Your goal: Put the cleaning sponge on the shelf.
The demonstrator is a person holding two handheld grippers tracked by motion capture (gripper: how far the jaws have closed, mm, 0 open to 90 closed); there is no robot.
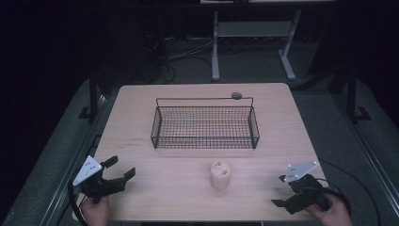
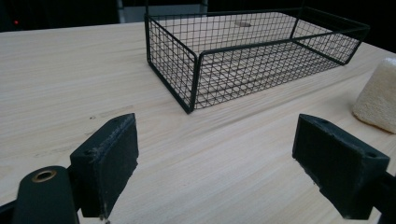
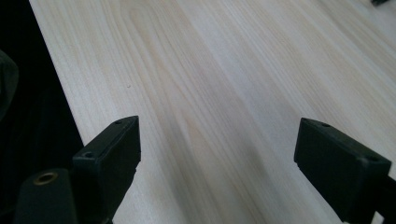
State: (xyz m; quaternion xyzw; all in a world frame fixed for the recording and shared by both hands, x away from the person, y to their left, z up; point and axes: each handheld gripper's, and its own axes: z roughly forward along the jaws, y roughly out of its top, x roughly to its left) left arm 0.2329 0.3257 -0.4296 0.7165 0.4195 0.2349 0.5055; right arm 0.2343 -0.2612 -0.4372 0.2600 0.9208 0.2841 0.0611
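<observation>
The wooden table (image 1: 141, 188) carries a black wire basket (image 1: 205, 123) set toward its far half, long side facing the person, with a thin wire handle standing upright along the far rim. A small grey round object (image 1: 236, 95) lies on the table just behind the basket's far right corner. A pale, spongy cylinder-shaped piece (image 1: 220, 174) stands upright on the table in front of the basket, near the centre of the near half and apart from the basket. The left gripper (image 1: 120, 171) is held at the near left corner of the table, its jaws pointing toward the table's middle and spread wide with nothing between them; a grey three-cornered plate (image 1: 87, 170) sits on top of it. In the left gripper view the basket lies ahead of the jaws and the pale piece appears at the right edge. The right gripper (image 1: 281, 190) is held at the near right corner, well apart from the pale piece, its jaws likewise spread wide and holding nothing. In the right gripper view bare wood grain lies between and ahead of the two pads. Neither gripper touches the pale piece or the basket. A hand (image 1: 96, 212) grips each tool at the bottom edge of the high view.
</observation>
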